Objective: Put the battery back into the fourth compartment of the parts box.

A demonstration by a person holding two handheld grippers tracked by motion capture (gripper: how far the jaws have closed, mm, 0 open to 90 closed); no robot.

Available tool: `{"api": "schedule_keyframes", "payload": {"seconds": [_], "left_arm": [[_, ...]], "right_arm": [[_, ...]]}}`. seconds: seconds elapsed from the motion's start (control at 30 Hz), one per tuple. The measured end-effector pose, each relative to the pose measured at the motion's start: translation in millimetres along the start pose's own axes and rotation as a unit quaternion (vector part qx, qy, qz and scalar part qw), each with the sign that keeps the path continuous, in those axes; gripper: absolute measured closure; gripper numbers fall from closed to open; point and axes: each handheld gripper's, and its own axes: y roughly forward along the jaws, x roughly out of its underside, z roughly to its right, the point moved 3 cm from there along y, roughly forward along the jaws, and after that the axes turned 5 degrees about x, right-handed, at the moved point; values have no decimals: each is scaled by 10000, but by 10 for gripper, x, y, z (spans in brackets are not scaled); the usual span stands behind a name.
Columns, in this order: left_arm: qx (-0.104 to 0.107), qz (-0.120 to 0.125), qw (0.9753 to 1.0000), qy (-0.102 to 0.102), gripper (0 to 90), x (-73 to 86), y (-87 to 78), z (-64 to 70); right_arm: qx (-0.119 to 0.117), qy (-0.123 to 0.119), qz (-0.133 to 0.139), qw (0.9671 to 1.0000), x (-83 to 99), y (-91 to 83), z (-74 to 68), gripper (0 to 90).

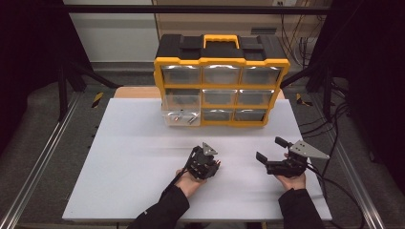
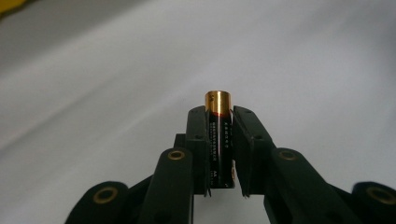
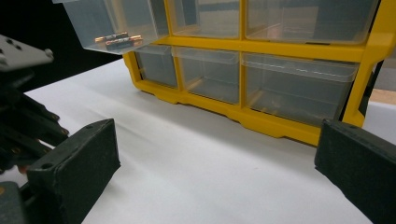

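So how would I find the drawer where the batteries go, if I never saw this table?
Look for the yellow and black drawer cabinet at the back of the white table. Go to its bottom row, left end: that clear drawer is pulled out toward you, with batteries lying inside. Every other drawer is pushed in.

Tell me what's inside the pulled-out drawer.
The drawer holds two batteries, lying side by side. Its far end sits inside the organizer, so anything there stays unseen.
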Motion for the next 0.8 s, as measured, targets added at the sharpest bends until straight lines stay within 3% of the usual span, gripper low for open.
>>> {"api": "schedule_keyframes", "payload": {"seconds": [0.4, 0.57, 0.8], "left_arm": [[118, 518, 9984, 207, 759, -130, -448, -24], [144, 724, 9971, 199, 759, -197, -642, -61], [74, 986, 9948, 240, 759, -299, -930, -136]], "right_arm": [[1, -4, -2, 10000, 2, 2, -1, 3], [0, 5, 4, 10000, 0, -1, -1, 3], [-1, 6, 6, 10000, 0, -1, -3, 3]]}}
